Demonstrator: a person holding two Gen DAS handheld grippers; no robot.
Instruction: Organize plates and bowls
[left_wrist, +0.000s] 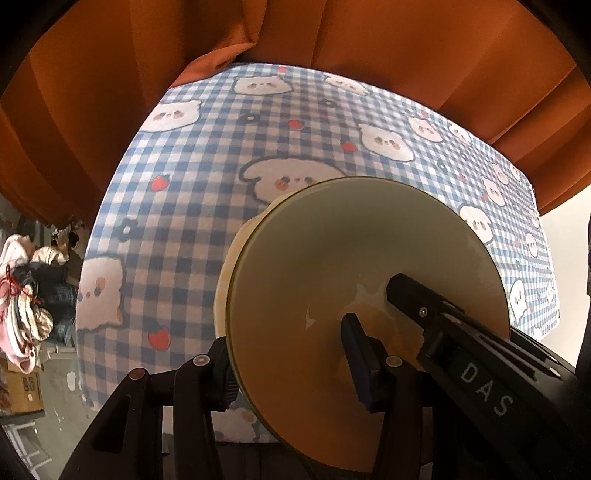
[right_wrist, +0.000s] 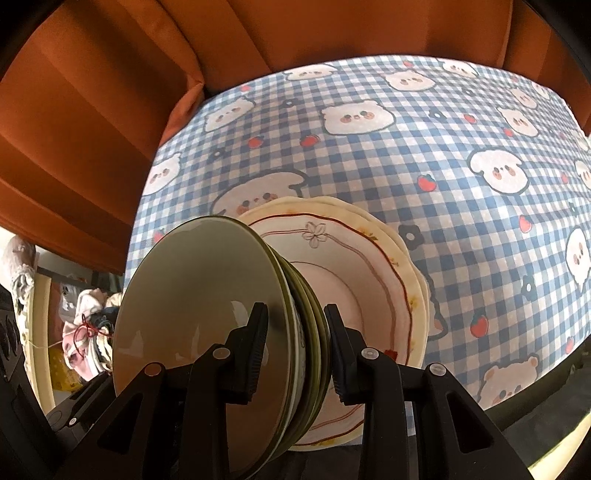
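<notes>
Your right tool (right_wrist: 295, 343) is clamped on a nested stack of green bowls (right_wrist: 207, 314), one finger inside the top bowl and the other against the outside of the lower ones. The stack sits on a pile of cream scalloped plates (right_wrist: 373, 266), the uppermost edged with a red line and a small flower outline. That pile rests on the tabletop, which is covered by a blue gingham tablecloth (right_wrist: 424, 166) printed with bears, strawberries and flowers.

From your left wrist, your left tool (left_wrist: 291, 354) grips the rim of the top green bowl (left_wrist: 332, 258): its left finger is outside the wall, its right finger inside. The black body of the other tool, lettered "DAS" (left_wrist: 484, 387), reaches into the same bowl from the right. A cream plate edge (left_wrist: 225, 273) shows just beyond the bowl.

Orange curtains (left_wrist: 110, 92) hang behind the tabletop. A heap of clothing (left_wrist: 26, 291) lies off to the left, below the tabletop's level.
</notes>
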